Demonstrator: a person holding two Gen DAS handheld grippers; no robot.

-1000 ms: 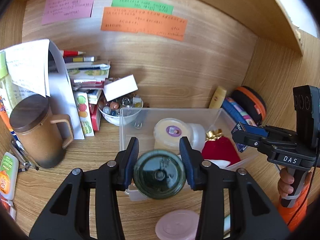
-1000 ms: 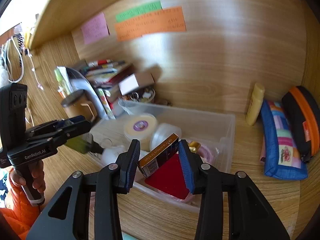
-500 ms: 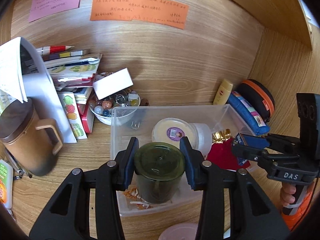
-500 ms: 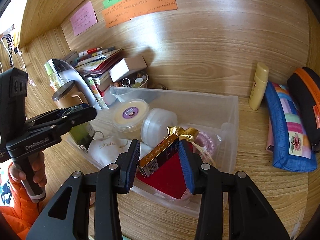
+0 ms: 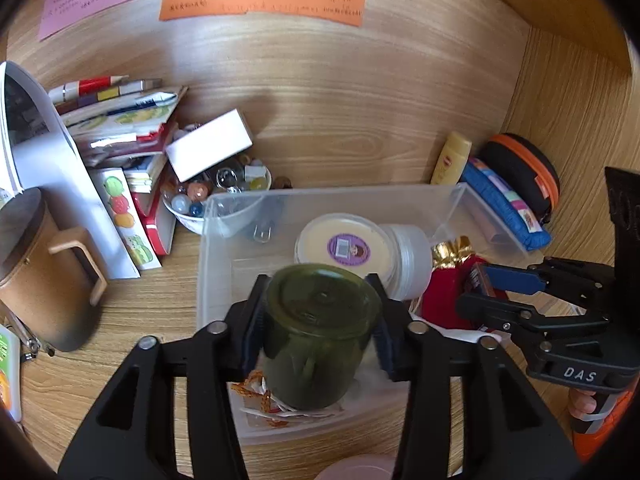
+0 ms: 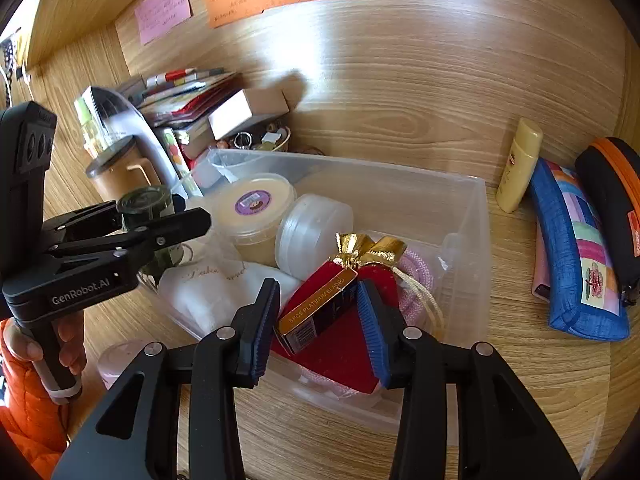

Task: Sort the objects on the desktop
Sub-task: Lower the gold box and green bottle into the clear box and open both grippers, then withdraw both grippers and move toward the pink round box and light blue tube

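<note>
A dark green glass jar (image 5: 320, 320) stands in the front left of the clear plastic bin (image 5: 332, 194), on a white pouch. My left gripper (image 5: 318, 280) straddles it and its jaws are opening; a thin gap shows beside the right pad. In the right wrist view this gripper (image 6: 160, 216) and the jar (image 6: 144, 204) are at the bin's left end. My right gripper (image 6: 318, 286) is shut on a small gold and blue blade box (image 6: 320, 308), held just over a red pouch (image 6: 344, 344) in the bin (image 6: 360, 162).
The bin also holds a cream tub (image 5: 344, 246), a round clear container (image 5: 408, 256) and pink cord (image 6: 418, 280). A brown mug (image 5: 36, 276), stacked books (image 5: 120, 120) and a bowl of marbles (image 5: 212, 196) stand left; a yellow tube (image 6: 518, 164) and pencil cases (image 6: 576, 248) lie right.
The left gripper carried the green jar forward and down into the bin, then its jaws widened. The right gripper sank slightly with the blade box towards the red pouch.
</note>
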